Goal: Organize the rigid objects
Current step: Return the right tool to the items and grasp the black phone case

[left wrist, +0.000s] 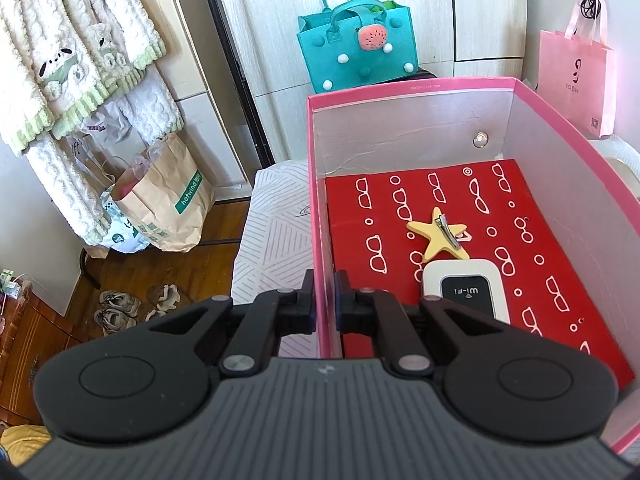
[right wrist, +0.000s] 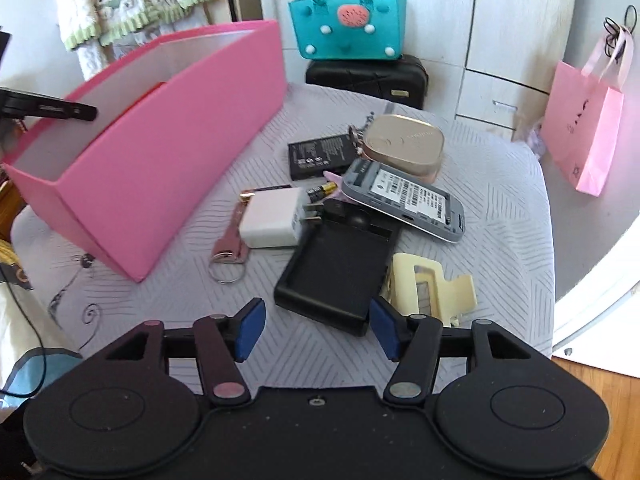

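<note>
From the left wrist view, the left tongs (left wrist: 325, 300) are clamped on the near wall of the pink box (left wrist: 416, 94), holding it steady. Inside lie a star hair clip (left wrist: 434, 240) at twelve o'clock and a Wi-Fi router (left wrist: 464, 288) at one o'clock.

From the right wrist view, the right tongs (right wrist: 316, 330) stand apart and empty above the worktop (right wrist: 500, 200). The black charger cradle (right wrist: 336, 268) lies just ahead at twelve o'clock, its near corner between the pads. A cream claw clip (right wrist: 432, 284) sits at one o'clock. Risk: closing here could catch only that corner, so the cradle might swivel out or nudge the white plug adapter (right wrist: 270, 222).
</note>
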A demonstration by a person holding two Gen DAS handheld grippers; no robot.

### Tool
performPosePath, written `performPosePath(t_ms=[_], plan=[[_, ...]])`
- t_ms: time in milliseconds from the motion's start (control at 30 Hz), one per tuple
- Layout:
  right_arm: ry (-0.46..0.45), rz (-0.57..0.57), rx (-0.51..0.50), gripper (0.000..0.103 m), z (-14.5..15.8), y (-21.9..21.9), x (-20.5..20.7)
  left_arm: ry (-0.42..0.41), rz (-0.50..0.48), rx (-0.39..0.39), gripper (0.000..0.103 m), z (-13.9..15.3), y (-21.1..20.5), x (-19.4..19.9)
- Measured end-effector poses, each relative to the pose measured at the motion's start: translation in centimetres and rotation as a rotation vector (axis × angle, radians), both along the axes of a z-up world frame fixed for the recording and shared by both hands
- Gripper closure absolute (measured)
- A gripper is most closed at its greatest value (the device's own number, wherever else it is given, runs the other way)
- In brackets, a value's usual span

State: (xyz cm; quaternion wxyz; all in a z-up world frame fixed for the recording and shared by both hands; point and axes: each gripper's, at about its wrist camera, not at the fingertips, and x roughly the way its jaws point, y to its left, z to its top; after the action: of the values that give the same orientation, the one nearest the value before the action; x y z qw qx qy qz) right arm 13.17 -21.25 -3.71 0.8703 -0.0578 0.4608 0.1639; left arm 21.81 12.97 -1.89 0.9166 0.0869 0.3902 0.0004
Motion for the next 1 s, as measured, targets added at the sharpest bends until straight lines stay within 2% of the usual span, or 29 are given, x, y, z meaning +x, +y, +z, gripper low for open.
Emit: performPosePath(t_ms=[133,333,500,633,1000], plan=[[-0.004,-0.009,0.011,0.026,-0.5,0.3,0.5,0.0,-0.003,0.001,0.096,0.0,0.0,0.0],[-0.045,-0.021,-0.032,0.022,-1.2,1.2,0.8,-0.003,-0.005,-0.004,0.096,0.0,0.0,-0.1],[-0.086,-0.042,-0.036,0.022,-1.5,1.4,1.3,-0.004,-0.012,-0.011,0.096,0.1,0.2,-0.2],[-0.106,-0.024,-0.083,0.028,-1.6,1.8,1.2,-0.004,-0.013,-0.022,0.096,0.1,0.2,-0.1],[-0.026,0.004,-0.054,0.03,-0.8,1.3,-0.4,-0.005,-0.018,-0.028,0.096,0.2,0.2,0.0]])
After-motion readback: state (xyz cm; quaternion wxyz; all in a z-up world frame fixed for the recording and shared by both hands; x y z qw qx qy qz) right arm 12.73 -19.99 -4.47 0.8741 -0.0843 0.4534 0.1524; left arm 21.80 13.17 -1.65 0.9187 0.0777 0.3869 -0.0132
